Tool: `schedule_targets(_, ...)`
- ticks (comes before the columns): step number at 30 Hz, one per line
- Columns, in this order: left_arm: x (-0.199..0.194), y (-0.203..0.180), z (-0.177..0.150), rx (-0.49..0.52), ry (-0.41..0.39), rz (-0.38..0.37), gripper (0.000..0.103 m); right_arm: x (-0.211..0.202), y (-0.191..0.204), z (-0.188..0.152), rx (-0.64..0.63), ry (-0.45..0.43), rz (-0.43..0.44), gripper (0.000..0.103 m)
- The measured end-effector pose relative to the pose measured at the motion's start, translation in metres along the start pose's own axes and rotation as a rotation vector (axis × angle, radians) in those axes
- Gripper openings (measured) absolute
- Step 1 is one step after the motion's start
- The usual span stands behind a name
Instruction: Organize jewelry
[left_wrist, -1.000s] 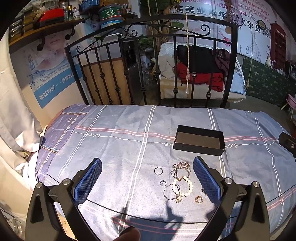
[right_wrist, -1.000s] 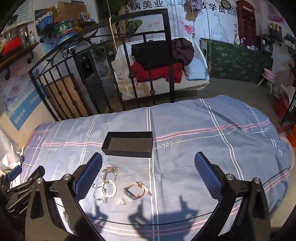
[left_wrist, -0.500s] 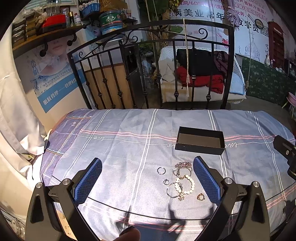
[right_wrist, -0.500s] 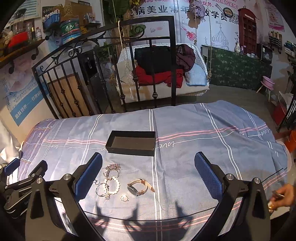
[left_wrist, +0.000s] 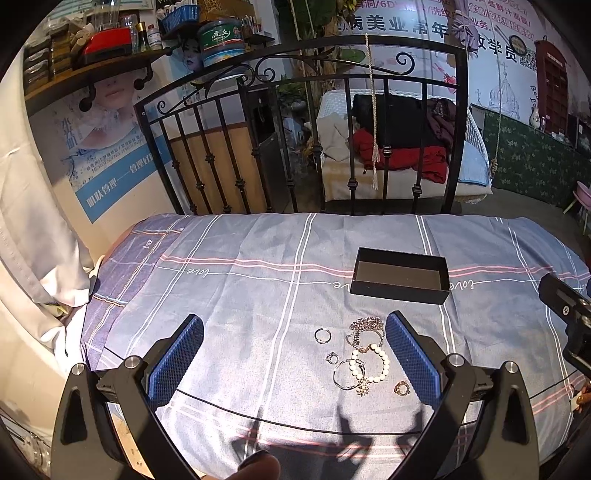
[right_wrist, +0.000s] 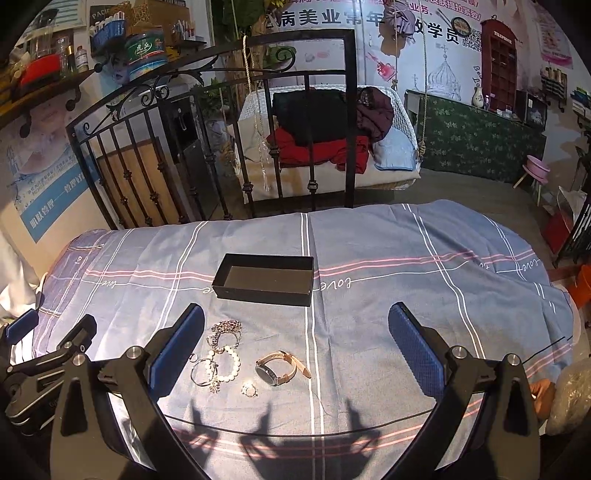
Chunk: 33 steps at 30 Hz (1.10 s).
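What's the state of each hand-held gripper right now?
Left hand-held gripper: open, holding nothing, above the bedsheet.
Right hand-held gripper: open, holding nothing, above the watch.

Surface: bed (right_wrist: 406, 258), covered by a blue-grey sheet with white and pink check lines and the word "love" in script.

On the sheet:
- open black box (right_wrist: 264, 278), rectangular, shallow, interior bare.
- nearer than the box, a loose cluster of jewelry: sparkly chain bracelet (right_wrist: 225, 330) closest to the box; pearl bracelet (right_wrist: 227, 363) just beside it, touching a thin silver bangle (right_wrist: 201, 373).
- plain silver ring (left_wrist: 322, 335) and a smaller ring (left_wrist: 331, 357), left of the cluster (left wrist view only).
- gold ring (left_wrist: 401, 388), lying apart from the pearls.
- wristwatch (right_wrist: 280, 369), pink strap, dark dial, right of the pearls, not touching them.
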<state>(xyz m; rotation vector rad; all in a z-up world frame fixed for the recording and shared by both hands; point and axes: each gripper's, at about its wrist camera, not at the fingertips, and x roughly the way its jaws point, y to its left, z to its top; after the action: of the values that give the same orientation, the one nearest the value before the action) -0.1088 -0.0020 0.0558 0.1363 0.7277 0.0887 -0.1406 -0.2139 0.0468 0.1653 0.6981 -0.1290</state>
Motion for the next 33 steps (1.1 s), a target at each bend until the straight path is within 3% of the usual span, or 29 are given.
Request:
schedule_targets(25, -0.0046, -0.0023, 0.0020, 0.004, -0.005, -0.042, 0.097, 0.0040, 0.0036, -0.0012, -0.003, 0.004, -0.020, 0.099)
schedule_targets(33, 0.0025, -0.0095, -0.0007, -0.013, 0.040, -0.134, 0.097, 0.0059, -0.0048, -0.0014, 0.009, 0.008, -0.033, 0.099)
